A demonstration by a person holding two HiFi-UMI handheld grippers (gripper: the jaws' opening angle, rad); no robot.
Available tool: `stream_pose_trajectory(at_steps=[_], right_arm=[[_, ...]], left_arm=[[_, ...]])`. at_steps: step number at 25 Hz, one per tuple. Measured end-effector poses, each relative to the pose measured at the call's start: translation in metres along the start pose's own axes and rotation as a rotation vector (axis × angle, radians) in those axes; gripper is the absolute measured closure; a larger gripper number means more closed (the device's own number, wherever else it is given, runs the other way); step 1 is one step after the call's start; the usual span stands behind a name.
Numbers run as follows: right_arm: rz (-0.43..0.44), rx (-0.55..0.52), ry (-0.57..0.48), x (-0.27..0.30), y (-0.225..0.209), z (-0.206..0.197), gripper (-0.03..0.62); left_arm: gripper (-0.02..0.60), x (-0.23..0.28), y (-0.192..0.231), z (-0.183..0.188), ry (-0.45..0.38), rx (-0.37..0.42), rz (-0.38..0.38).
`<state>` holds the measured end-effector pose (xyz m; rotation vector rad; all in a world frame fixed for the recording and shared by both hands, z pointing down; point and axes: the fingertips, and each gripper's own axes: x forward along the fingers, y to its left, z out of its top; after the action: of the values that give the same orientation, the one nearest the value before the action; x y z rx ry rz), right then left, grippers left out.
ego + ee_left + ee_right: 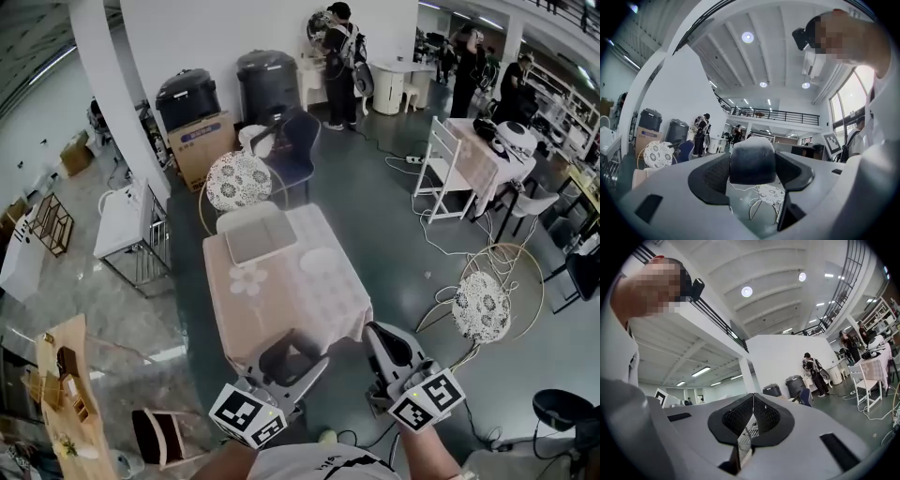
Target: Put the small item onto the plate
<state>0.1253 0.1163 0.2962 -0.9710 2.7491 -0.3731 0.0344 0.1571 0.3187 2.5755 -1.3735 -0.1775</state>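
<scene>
A table (309,309) with a pale checked cloth stands in front of me in the head view. On it lie a white plate (319,260), a grey tray (258,239) and a white flower-shaped piece (248,278). Both grippers are held low near my body, short of the table's near edge and tilted upward. My left gripper (289,345) (752,164) holds a small dark grey rounded block (752,159) between its pads. My right gripper (386,339) (752,401) has its ribbed pads pressed together with nothing in them.
Round-backed chairs with patterned cushions stand behind the table (238,181) and to its right (482,305). Cables trail over the floor at the right. A white side table (122,220) is at the left, a wooden shelf (66,394) at lower left. People (339,56) stand far back.
</scene>
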Motion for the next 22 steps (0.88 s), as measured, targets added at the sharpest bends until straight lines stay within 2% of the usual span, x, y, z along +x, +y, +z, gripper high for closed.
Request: stream_pose_trajectory(at_steps=[14,22], right_arm=[[-0.121,0.023,0.017,0.155,-0.078,-0.02,0.58],[-0.166,0.007,0.034,0.203,-0.126,-0.035,0.58]], left_arm=[[0.285,0.099,0.163,-0.002,0.08,0.028,-0.087],[0.285,0.154,0.224,-0.04,0.152,0.034,-0.094]])
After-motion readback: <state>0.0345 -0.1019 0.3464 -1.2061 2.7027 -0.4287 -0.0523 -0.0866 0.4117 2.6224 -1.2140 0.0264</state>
